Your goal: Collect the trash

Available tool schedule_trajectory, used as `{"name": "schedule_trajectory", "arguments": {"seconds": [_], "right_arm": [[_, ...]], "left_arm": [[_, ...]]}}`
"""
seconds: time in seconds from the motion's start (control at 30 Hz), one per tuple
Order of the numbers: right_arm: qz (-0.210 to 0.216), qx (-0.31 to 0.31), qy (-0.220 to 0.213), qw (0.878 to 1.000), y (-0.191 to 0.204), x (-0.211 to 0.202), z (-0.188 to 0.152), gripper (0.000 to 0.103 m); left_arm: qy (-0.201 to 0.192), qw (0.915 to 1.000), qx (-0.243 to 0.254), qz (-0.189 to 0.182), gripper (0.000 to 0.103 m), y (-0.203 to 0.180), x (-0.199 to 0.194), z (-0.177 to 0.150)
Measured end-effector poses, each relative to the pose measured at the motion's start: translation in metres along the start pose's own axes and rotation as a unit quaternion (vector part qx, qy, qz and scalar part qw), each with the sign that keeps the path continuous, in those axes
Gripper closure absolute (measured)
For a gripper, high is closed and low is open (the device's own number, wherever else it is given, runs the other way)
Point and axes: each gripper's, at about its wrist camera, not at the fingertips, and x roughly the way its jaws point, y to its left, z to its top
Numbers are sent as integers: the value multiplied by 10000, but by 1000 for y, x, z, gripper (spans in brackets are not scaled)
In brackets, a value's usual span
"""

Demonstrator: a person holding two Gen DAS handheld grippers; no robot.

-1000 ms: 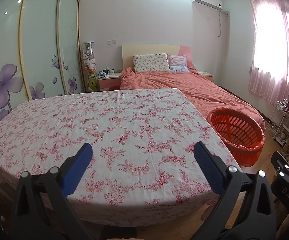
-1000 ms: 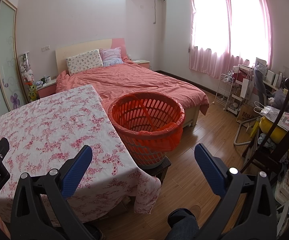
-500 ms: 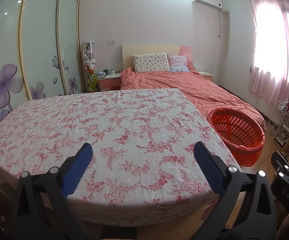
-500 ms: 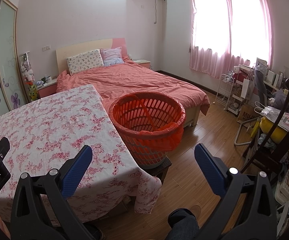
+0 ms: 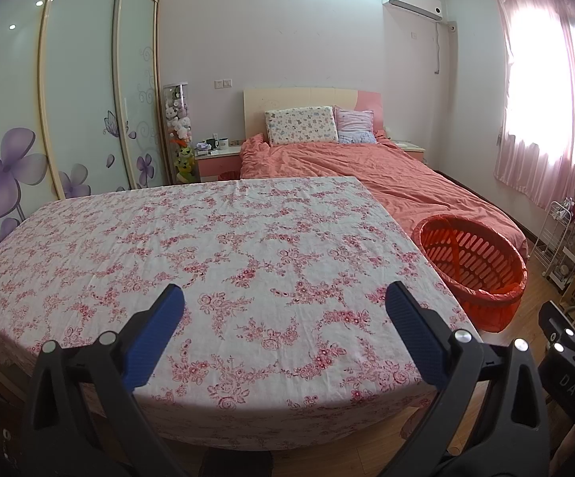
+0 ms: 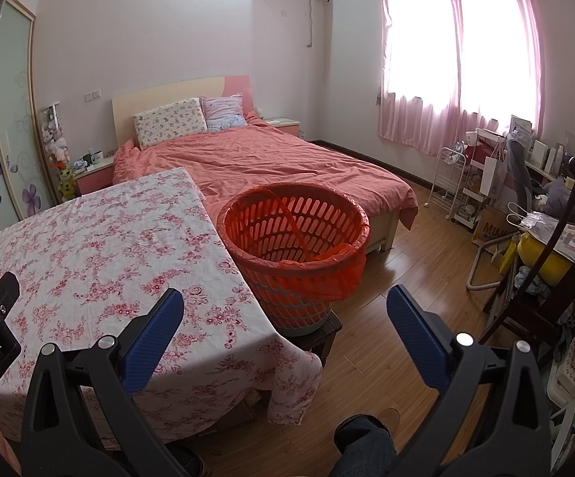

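An orange slatted basket [image 6: 293, 238] lined with an orange bag stands on a low dark stool at the table's right edge; it also shows in the left wrist view [image 5: 472, 262]. The table [image 5: 215, 254] has a pink floral cloth with no trash visible on it. My left gripper [image 5: 283, 306] is open and empty above the table's near edge. My right gripper [image 6: 283, 306] is open and empty, hovering near the table's right corner in front of the basket.
A bed with an orange cover [image 6: 271, 163] stands behind the table and basket. A dark chair [image 6: 557, 262] and cluttered shelves [image 6: 482, 183] line the right side. Wooden floor [image 6: 398, 278] lies beside the basket. A wardrobe with flower doors [image 5: 68, 111] is at left.
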Motion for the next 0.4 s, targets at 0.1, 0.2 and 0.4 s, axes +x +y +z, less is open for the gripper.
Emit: {"name": "schedule_trajectory", "arguments": {"seconds": [0.1,0.2,0.4], "right_arm": [[12,-12,3,10000,1,1,-1,2],[19,-22,6,10000,2,2,-1,2],[17,-24,3,10000,3,2,-1,2]], "left_arm": [[2,10000,-2,3,4,0,0,0],[10,10000,4,-6,4,0,0,0],[13,10000,4,-5,4,1,-1,0]]}}
